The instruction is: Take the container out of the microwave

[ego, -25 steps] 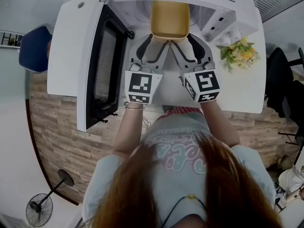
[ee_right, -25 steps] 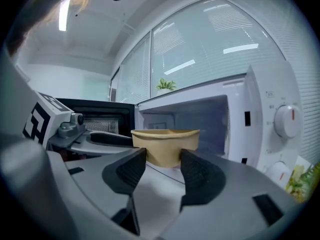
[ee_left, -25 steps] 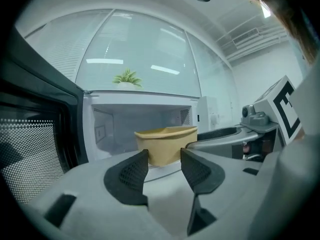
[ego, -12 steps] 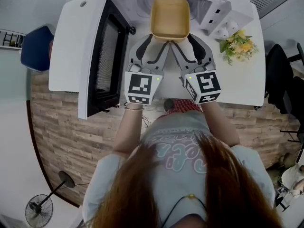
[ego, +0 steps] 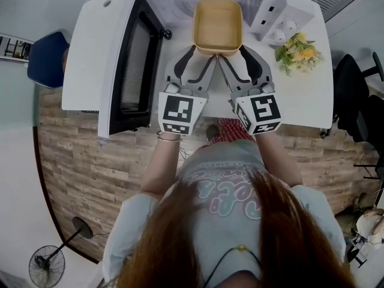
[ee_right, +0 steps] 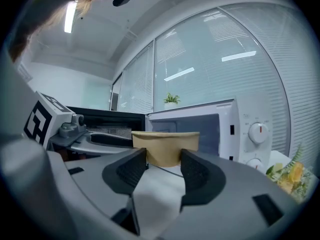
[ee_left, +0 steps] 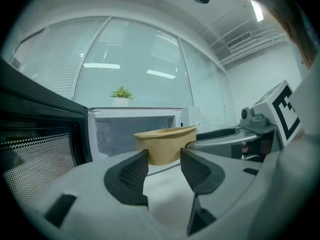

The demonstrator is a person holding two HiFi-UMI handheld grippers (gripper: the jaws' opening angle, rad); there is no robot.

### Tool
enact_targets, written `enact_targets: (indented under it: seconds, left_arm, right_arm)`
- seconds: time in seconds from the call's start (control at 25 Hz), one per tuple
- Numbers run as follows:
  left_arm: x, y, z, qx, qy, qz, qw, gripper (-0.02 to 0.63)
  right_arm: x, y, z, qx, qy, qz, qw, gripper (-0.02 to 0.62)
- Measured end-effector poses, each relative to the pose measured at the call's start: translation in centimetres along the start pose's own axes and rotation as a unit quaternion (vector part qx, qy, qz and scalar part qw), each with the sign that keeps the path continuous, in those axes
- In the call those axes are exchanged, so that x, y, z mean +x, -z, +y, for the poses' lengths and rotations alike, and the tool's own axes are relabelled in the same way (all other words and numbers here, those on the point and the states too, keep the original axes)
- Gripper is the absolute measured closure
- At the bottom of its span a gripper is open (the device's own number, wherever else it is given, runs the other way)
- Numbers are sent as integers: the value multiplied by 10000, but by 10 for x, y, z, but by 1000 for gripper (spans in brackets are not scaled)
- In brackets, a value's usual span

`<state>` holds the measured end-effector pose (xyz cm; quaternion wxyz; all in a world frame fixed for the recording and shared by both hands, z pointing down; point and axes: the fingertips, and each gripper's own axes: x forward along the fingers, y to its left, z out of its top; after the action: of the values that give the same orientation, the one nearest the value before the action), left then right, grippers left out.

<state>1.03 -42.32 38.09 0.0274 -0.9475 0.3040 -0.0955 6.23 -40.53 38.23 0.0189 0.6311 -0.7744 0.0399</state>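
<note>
**Tan container at the oven mouth, gripped by both tools**

I see a smooth white table (ego: 300, 101) with a boxy white microwave (ego: 268, 14) at its far edge. The microwave's dark, mesh-windowed door (ego: 135, 65) is swung open to the left. The container (ego: 217, 26) is matte tan, a rounded rectangle with flared walls. It sits upright, mouth up, over the cavity's front edge, and its slightly longer side seems to run front to back. My left gripper (ego: 203, 53) and right gripper (ego: 235, 51) reach in side by side, roughly level. Each has its jaws partly spread, pinching the container's near wall.
</note>
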Motion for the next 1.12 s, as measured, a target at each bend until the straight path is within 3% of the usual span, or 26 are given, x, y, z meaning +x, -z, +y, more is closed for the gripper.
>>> enact_targets:
  seconds: [0.72, 1.12]
  left_arm:
    - [-27, -8, -29, -51, 117, -114, 9999, 413]
    - [-48, -20, -47, 50, -43, -176, 9998, 413]
  right_arm:
    - [-37, -1, 12, -123, 19, -72, 9999, 388]
    - [-62, -8, 20, -103, -122, -189, 9997, 388]
